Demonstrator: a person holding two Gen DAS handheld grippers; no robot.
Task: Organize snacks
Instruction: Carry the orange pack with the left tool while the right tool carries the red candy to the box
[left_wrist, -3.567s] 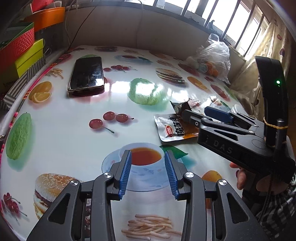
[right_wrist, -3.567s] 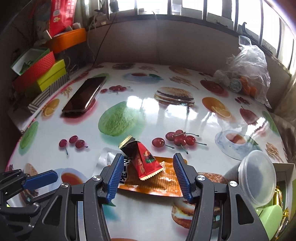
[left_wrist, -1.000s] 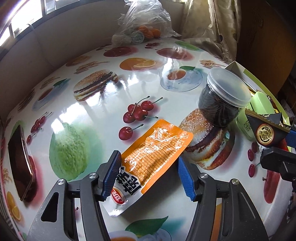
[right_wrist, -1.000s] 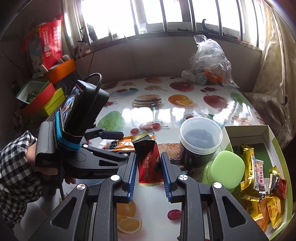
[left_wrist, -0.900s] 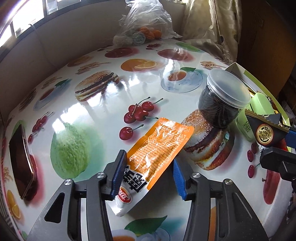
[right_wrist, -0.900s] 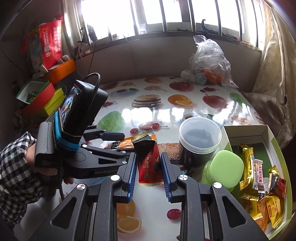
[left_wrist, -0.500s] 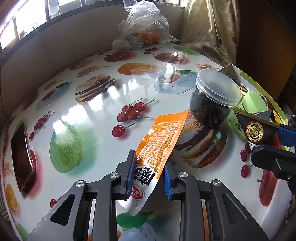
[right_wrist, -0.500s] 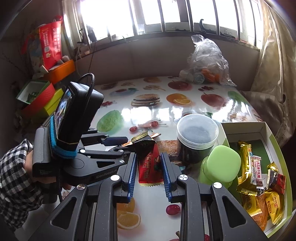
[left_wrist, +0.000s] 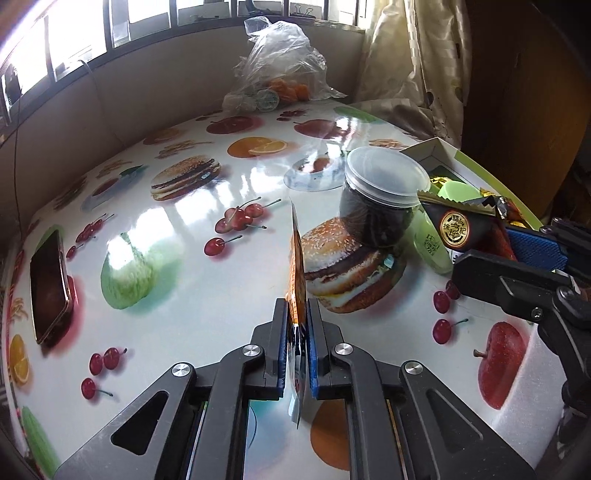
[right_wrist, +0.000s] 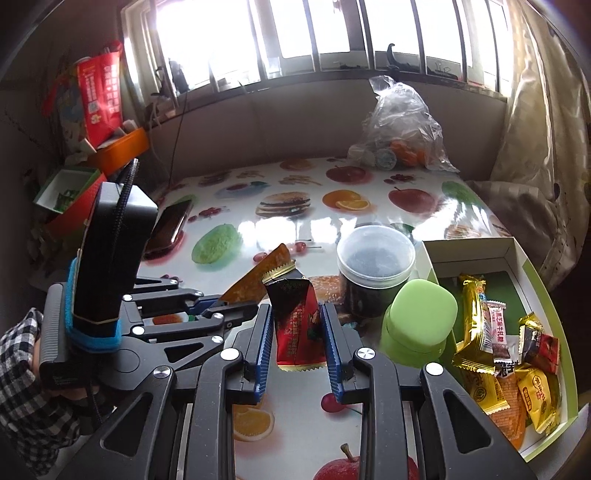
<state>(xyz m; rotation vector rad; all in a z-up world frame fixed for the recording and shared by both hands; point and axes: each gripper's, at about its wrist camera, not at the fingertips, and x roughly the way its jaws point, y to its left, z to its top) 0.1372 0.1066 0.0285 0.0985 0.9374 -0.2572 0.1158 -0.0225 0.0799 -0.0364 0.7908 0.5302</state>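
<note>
In the left wrist view my left gripper (left_wrist: 296, 314) is closing tight on an orange snack packet (left_wrist: 297, 254), and the pads press both its faces. The packet stands edge-on, lifted off the fruit-print table (left_wrist: 177, 266). The right wrist view shows the same orange packet (right_wrist: 258, 275) sticking up from the left gripper (right_wrist: 231, 308). My right gripper (right_wrist: 297, 319) is shut on a red-and-black snack packet (right_wrist: 291, 295), held above the table. That packet (left_wrist: 458, 225) and a blue right finger (left_wrist: 535, 247) appear at the right of the left wrist view.
A white and green box (right_wrist: 509, 249) with several wrapped snacks lies at the right. A dark jar with a clear lid (right_wrist: 375, 266) and a green container (right_wrist: 421, 321) stand beside it. A phone (left_wrist: 48, 291) lies far left, a plastic bag (left_wrist: 280, 74) at the back.
The left jaws have closed from wide apart onto the orange packet and lifted it off the table, turning it edge-on. The right gripper has kept still with its packet.
</note>
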